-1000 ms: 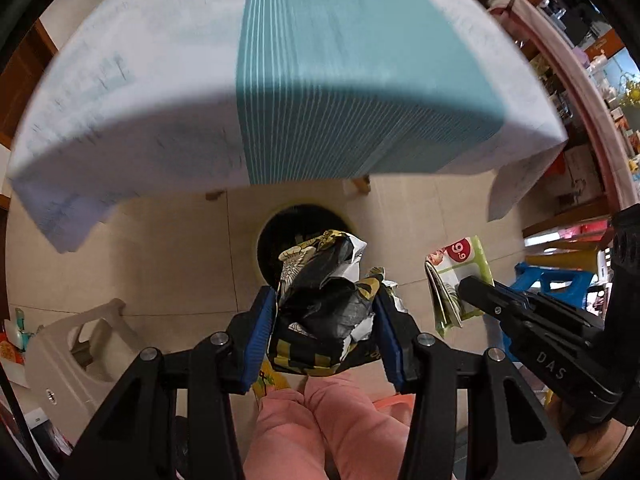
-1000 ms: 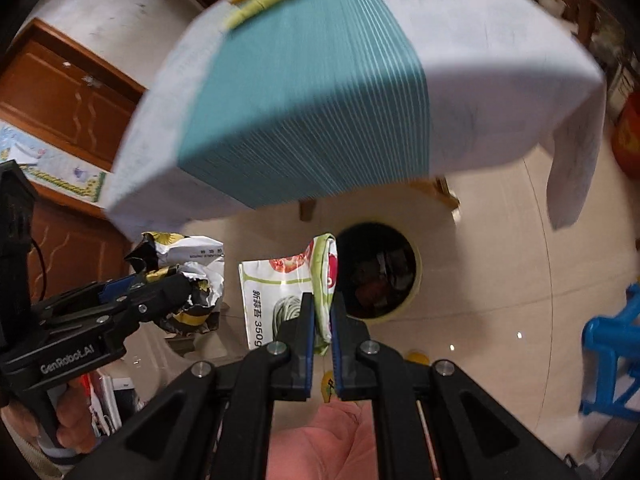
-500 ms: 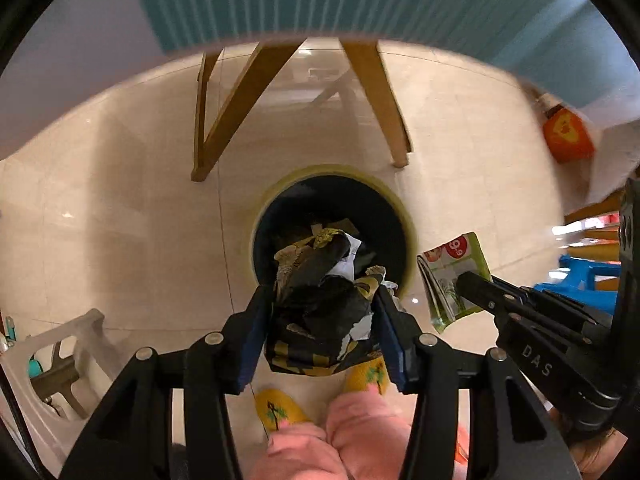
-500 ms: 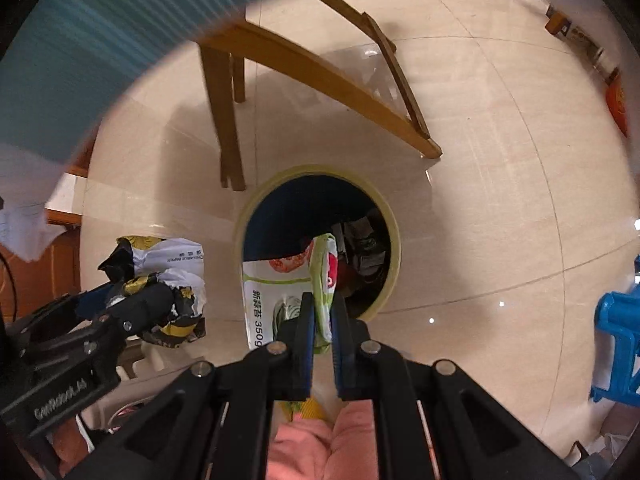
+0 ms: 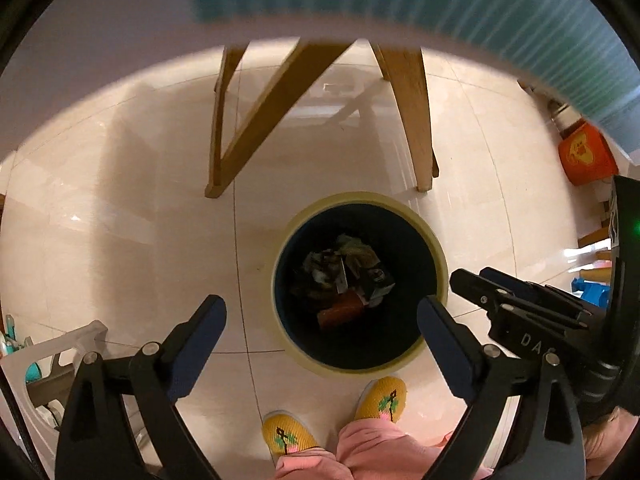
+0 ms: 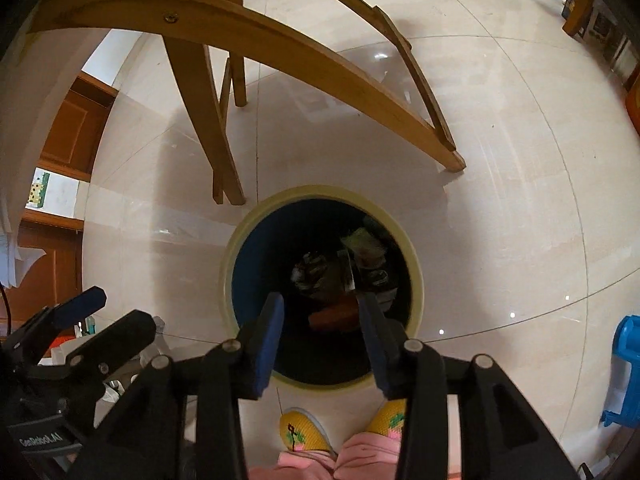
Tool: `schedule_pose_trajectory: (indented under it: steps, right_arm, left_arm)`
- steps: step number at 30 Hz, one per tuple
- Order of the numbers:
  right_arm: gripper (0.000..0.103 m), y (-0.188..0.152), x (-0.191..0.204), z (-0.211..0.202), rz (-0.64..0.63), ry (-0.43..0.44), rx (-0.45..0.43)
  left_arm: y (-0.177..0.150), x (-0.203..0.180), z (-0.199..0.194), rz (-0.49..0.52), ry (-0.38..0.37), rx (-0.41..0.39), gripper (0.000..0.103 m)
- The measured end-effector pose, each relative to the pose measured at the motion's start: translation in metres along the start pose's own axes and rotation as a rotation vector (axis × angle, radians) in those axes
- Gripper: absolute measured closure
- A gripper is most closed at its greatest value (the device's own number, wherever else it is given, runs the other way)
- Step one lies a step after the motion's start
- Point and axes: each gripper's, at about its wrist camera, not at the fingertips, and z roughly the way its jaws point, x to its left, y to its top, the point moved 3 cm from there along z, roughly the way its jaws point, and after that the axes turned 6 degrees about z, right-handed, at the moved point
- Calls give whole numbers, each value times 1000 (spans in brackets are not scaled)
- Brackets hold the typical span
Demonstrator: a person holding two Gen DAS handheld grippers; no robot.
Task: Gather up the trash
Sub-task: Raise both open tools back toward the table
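A round bin [image 5: 360, 197] with a pale yellow rim and dark blue inside stands on the floor right below both grippers. Crumpled wrappers and packets [image 5: 345, 276] lie at its bottom, and they show again [image 6: 340, 276] in the right wrist view. My left gripper [image 5: 321, 313] hangs over the bin's mouth, its jaws opening wide with nothing between them. My right gripper [image 6: 322, 320] is over the same bin [image 6: 320, 192], its jaws opening too and holding nothing. Each gripper shows at the edge of the other's view: right gripper [image 5: 476, 278], left gripper [image 6: 120, 312].
Wooden table legs [image 5: 404, 120] stand just behind the bin, under a white and teal tablecloth [image 5: 460, 12]. The person's yellow slippers [image 5: 380, 398] and pink trousers are in front of it. An orange container [image 5: 586, 156], a blue stool [image 6: 628, 372] and a white plastic stool [image 5: 52, 364] flank it.
Both grippers sank from table height down to the bin. The left let go of the black and yellow wrapper and the right let go of the green and white packet; neither hangs between the jaws now.
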Motion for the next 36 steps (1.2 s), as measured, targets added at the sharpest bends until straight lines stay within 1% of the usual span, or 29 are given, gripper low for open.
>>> schedule_pose_trajectory:
  steps: [5,10,13,14,15,16,18,19,22,23,24,26,27,29,33,36]
  right_arm:
    - [63,-3,3,-26,0,8,-15]
    - [63,-11,10,-64,8,15,-9]
    - [63,-17,19,-93,4,34,-9]
    - [63,-19,23,-106,1,44,-9]
    - [63,-22,28,-121,-1,57,-9]
    - [63,-23,31,-129,-3,63,-9]
    - [63,-27,41,-158,-9,79,-10]
    - [63,-29,46,-175,-13,90,-11]
    - [63,-32,60,-218,-36,112,-20]
    - [63,-32,66,-234,-48,120,-27]
    - [63,-33,70,-248,-59,126,-35]
    - [63,-31,80,-280,-85,138,-60]
    - [63,-31,84,-294,-97,143,-74]
    - [63,-28,92,-324,-121,152,-111]
    - [63,-14,105,-382,-167,173,-212]
    - [63,-2,110,-415,-190,192,-282]
  left_arm:
    - [-14,5,-30,-28,-7,1,8]
    - [-25,4,-68,-27,-13,-7,8]
    - [-28,-3,-108,4,-6,-37,8]
    - [-28,-4,-119,11,-4,-43,8]
    - [-28,-6,-138,22,-3,-56,8]
    - [-27,-7,-148,26,-4,-62,8]
    - [-24,-10,-182,40,-9,-77,8]
    - [-23,-11,-192,43,-9,-80,8]
    - [-14,-17,-245,46,-21,-111,8]
    - [-11,-18,-256,44,-22,-120,8]
    - [-7,-18,-278,36,-19,-141,8]
    - [-3,-19,-304,26,-15,-169,8]
    - [2,-19,-324,17,-14,-189,8]
    - [8,-18,-345,0,-16,-209,8]
    - [23,-11,-391,-66,-33,-269,8]
    - [34,-9,-420,-99,-36,-314,9]
